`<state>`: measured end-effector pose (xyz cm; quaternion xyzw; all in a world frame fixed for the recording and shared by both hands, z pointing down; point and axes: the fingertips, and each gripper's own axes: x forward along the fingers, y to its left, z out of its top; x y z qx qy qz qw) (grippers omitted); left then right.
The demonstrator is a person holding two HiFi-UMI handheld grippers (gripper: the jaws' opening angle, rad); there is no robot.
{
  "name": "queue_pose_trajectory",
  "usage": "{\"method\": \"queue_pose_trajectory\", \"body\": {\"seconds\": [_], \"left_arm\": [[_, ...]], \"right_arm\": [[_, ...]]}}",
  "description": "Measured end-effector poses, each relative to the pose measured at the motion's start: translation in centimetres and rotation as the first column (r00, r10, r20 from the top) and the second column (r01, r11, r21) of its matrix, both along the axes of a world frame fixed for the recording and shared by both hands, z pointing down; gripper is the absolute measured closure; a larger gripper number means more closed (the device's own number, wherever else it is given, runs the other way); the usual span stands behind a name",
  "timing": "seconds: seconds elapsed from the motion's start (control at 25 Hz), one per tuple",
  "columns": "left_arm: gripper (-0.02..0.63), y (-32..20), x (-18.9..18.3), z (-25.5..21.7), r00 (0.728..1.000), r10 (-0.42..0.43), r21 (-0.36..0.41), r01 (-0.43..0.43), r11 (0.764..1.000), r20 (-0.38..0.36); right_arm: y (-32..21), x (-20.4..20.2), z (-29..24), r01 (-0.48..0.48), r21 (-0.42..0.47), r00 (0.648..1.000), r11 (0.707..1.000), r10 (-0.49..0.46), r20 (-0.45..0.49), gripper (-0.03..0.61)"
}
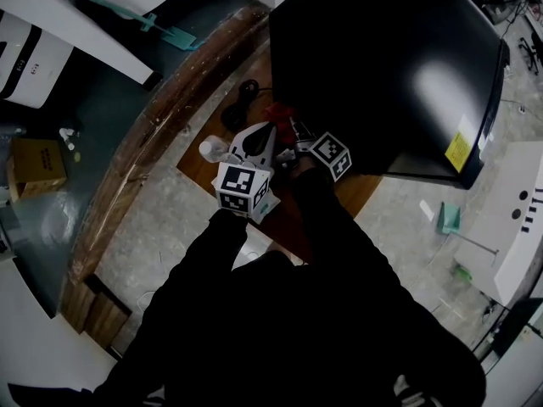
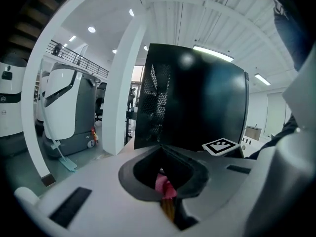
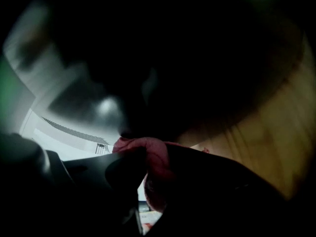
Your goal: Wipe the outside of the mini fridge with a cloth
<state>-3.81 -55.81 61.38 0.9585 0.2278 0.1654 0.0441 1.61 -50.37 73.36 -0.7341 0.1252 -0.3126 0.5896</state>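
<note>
Two tools beside the fridge (image 1: 382, 66)
Right tool (image 3: 148, 179) pinched the pink cloth (image 3: 150, 154) close to the black fridge's lower corner on the wooden worktop (image 1: 362, 192); left tool (image 2: 160, 148), jaws pressed together on nothing, hovered just beside it, facing the fridge.

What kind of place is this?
Probably a big robot lab or workshop: a large white machine stands nearby, strip lights hang on a high ceiling, and the black mini fridge sits on a wooden board.
</note>
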Motion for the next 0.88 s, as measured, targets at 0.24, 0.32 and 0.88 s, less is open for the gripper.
{"method": "queue_pose_trajectory", "body": {"seconds": [0.24, 0.32, 0.88], "left_arm": [[0.607, 3.3, -0.7, -0.3, 0.998, 0.066, 0.008, -0.066, 0.998, -0.003], [0.607, 4.8, -0.9, -0.6, 0.996, 0.091, 0.010, -0.091, 0.996, -0.002], [0.607, 17.0, -5.0, -0.6, 0.957, 0.290, -0.016, -0.290, 0.957, -0.006]], "right_arm": [[4.9, -3.0, -0.2, -0.046, -0.023, 0.999, 0.999, 0.046, 0.006, 0.486], [6.7, -3.7, -0.4, -0.068, -0.026, 0.998, 0.997, 0.068, 0.010, 0.486], [22.0, -11.7, 0.4, -0.263, -0.113, 0.961, 0.958, 0.271, 0.055, 0.488]]}}
